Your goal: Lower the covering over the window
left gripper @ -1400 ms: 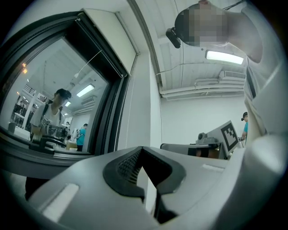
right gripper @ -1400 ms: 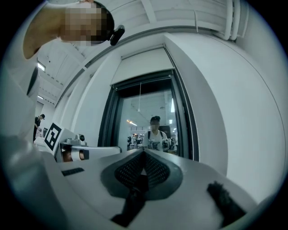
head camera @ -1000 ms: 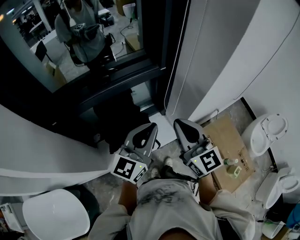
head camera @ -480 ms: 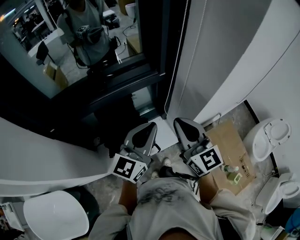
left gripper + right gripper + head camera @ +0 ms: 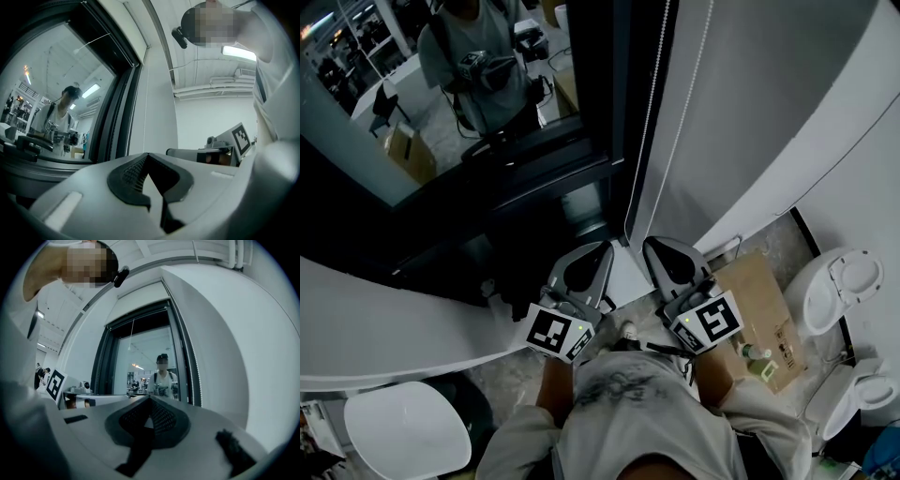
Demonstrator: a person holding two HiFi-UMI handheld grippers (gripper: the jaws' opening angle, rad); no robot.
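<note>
The window covering is not down over the glass [image 5: 441,94]. In every view the pane is bare over all of it that shows, and a person is visible in it. The covering itself I cannot pick out for sure. A white box [image 5: 140,290] above the dark frame [image 5: 619,84], seen in the right gripper view, may hold it rolled up. The bead chain [image 5: 652,103] that likely works it hangs down the right edge of the frame, beside the white wall [image 5: 769,94]. In the head view its loop ends just beyond the gripper tips.

The left gripper [image 5: 598,255] and the right gripper [image 5: 656,247] sit side by side, low and near the person's body, pointed toward the window. Each has its jaws pressed together with nothing between them, and neither touches the chain.

By my reading, nothing of the task is done in any way that shows: no part of the pane is covered and the chain is not gripped. All of it is left: spread one gripper's jaws, reach to the chain, close on one strand, and pull until the covering comes down. I cannot tell which strand lowers it.
</note>
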